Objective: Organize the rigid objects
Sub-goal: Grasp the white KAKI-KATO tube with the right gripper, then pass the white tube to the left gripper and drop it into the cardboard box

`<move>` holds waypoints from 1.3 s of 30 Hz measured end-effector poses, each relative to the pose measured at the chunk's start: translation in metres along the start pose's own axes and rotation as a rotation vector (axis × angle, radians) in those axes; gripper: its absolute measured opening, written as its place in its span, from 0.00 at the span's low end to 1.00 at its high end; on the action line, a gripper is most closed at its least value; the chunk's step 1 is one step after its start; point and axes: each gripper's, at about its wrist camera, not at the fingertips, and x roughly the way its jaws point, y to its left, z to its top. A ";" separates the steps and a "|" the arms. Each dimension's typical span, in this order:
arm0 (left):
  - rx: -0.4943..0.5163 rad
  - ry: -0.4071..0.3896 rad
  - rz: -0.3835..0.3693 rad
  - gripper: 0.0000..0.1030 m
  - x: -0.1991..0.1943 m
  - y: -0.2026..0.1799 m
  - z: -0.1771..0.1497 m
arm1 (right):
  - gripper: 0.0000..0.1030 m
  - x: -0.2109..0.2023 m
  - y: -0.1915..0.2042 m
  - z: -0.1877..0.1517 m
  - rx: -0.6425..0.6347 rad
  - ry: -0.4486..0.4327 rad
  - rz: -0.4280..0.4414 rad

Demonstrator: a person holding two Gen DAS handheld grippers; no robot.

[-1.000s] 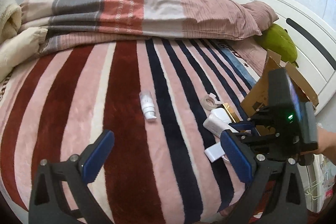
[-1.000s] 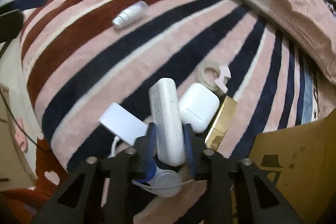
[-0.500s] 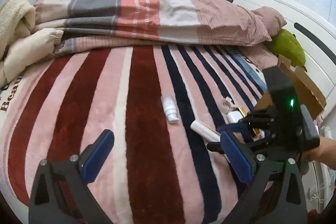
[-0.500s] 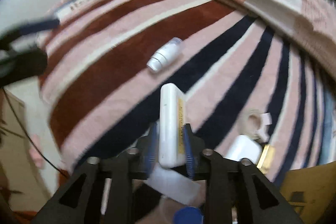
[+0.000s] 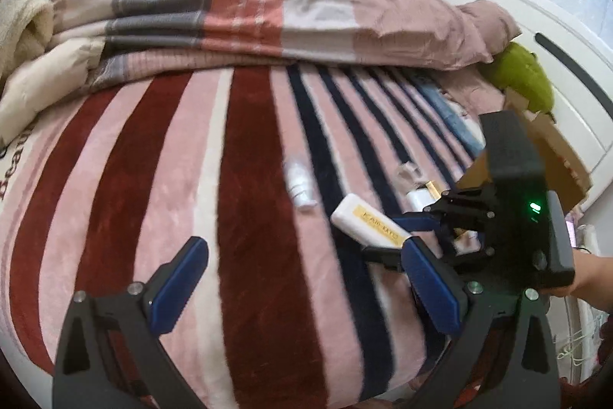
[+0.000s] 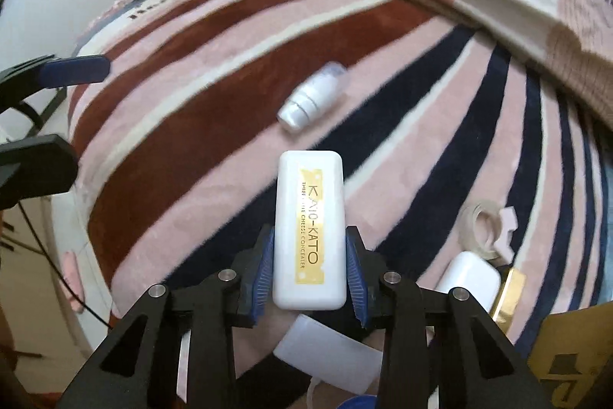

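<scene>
We are working over a bed covered by a striped fleece blanket (image 6: 214, 94) in maroon, pink, cream and navy. Nearest to us, our right gripper (image 6: 310, 267) is clamping a white concealer case (image 6: 309, 229) with a gold label, its blue pads pressing on both long sides; those jaws have just been narrowing a little onto the case, which is sticking out past the fingertips above the blanket. Our left gripper (image 5: 302, 290) is hovering with its blue fingers (image 5: 178, 284) spread wide and nothing between them. Just under the right gripper a white adapter block (image 6: 329, 355) is lying, and off to its right sit a white charger (image 6: 469, 280), a gold box (image 6: 509, 294) touching it, and a roll of tape (image 6: 484, 229). A bit farther, a small white bottle (image 6: 312, 100) is lying on its side on a pink stripe, apart from the rest. A cardboard box (image 5: 551, 156) is standing at the bed's right edge. Beyond, a folded striped duvet (image 5: 268, 14) is lying across the bed.
</scene>
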 end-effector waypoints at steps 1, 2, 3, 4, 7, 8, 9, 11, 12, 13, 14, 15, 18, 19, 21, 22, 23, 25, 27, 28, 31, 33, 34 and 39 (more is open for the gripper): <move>0.003 -0.007 -0.023 0.97 -0.002 -0.003 0.004 | 0.30 -0.007 0.001 0.000 -0.011 -0.017 0.006; 0.010 -0.012 -0.046 0.97 -0.005 -0.008 0.009 | 0.30 -0.017 0.003 0.001 -0.020 -0.040 0.013; 0.023 -0.025 -0.082 0.97 -0.008 -0.017 0.016 | 0.30 -0.030 0.005 0.001 -0.024 -0.070 0.022; 0.032 -0.034 -0.119 0.97 -0.010 -0.024 0.023 | 0.30 -0.041 0.006 0.003 -0.024 -0.092 0.032; 0.068 -0.059 -0.212 0.88 -0.017 -0.053 0.041 | 0.30 -0.083 0.006 0.003 -0.033 -0.170 0.064; 0.091 -0.064 -0.228 0.84 -0.019 -0.064 0.047 | 0.30 -0.100 0.005 0.001 -0.040 -0.202 0.072; 0.107 -0.067 -0.241 0.71 -0.019 -0.074 0.053 | 0.30 -0.111 0.005 0.001 -0.043 -0.222 0.075; 0.136 -0.069 -0.256 0.59 -0.019 -0.097 0.065 | 0.30 -0.131 0.000 -0.001 -0.045 -0.261 0.082; 0.162 -0.073 -0.241 0.52 -0.019 -0.110 0.071 | 0.30 -0.142 -0.005 -0.003 -0.040 -0.282 0.081; 0.185 -0.078 -0.229 0.43 -0.018 -0.121 0.077 | 0.30 -0.150 -0.010 -0.004 -0.031 -0.297 0.072; 0.210 -0.079 -0.218 0.39 -0.016 -0.136 0.084 | 0.30 -0.158 -0.016 -0.006 -0.021 -0.310 0.059; 0.224 -0.076 -0.224 0.37 -0.014 -0.145 0.088 | 0.30 -0.167 -0.025 -0.011 -0.008 -0.326 0.046; 0.269 -0.056 -0.275 0.37 0.000 -0.181 0.101 | 0.30 -0.189 -0.054 -0.024 0.045 -0.350 0.031; 0.284 -0.049 -0.288 0.37 0.004 -0.193 0.106 | 0.30 -0.195 -0.065 -0.029 0.064 -0.357 0.026; 0.312 -0.019 -0.326 0.38 0.019 -0.220 0.115 | 0.30 -0.208 -0.085 -0.042 0.093 -0.366 -0.006; 0.324 -0.001 -0.345 0.43 0.026 -0.232 0.118 | 0.30 -0.212 -0.095 -0.047 0.107 -0.369 -0.019; 0.342 0.023 -0.370 0.44 0.036 -0.249 0.121 | 0.30 -0.217 -0.106 -0.054 0.127 -0.372 -0.029; 0.369 0.051 -0.386 0.46 0.051 -0.272 0.125 | 0.30 -0.226 -0.126 -0.067 0.164 -0.382 -0.035; 0.382 0.084 -0.393 0.46 0.065 -0.289 0.128 | 0.30 -0.232 -0.144 -0.079 0.195 -0.384 -0.062; 0.385 0.107 -0.401 0.44 0.073 -0.296 0.129 | 0.30 -0.234 -0.151 -0.085 0.211 -0.378 -0.069; 0.398 0.161 -0.410 0.43 0.092 -0.313 0.130 | 0.30 -0.233 -0.175 -0.099 0.269 -0.342 -0.068; 0.400 0.202 -0.413 0.43 0.105 -0.321 0.129 | 0.30 -0.230 -0.188 -0.106 0.296 -0.298 -0.069; 0.398 0.213 -0.414 0.43 0.106 -0.322 0.128 | 0.30 -0.228 -0.193 -0.107 0.305 -0.277 -0.072; 0.417 0.255 -0.339 0.52 0.115 -0.329 0.127 | 0.30 -0.216 -0.200 -0.106 0.302 -0.159 -0.127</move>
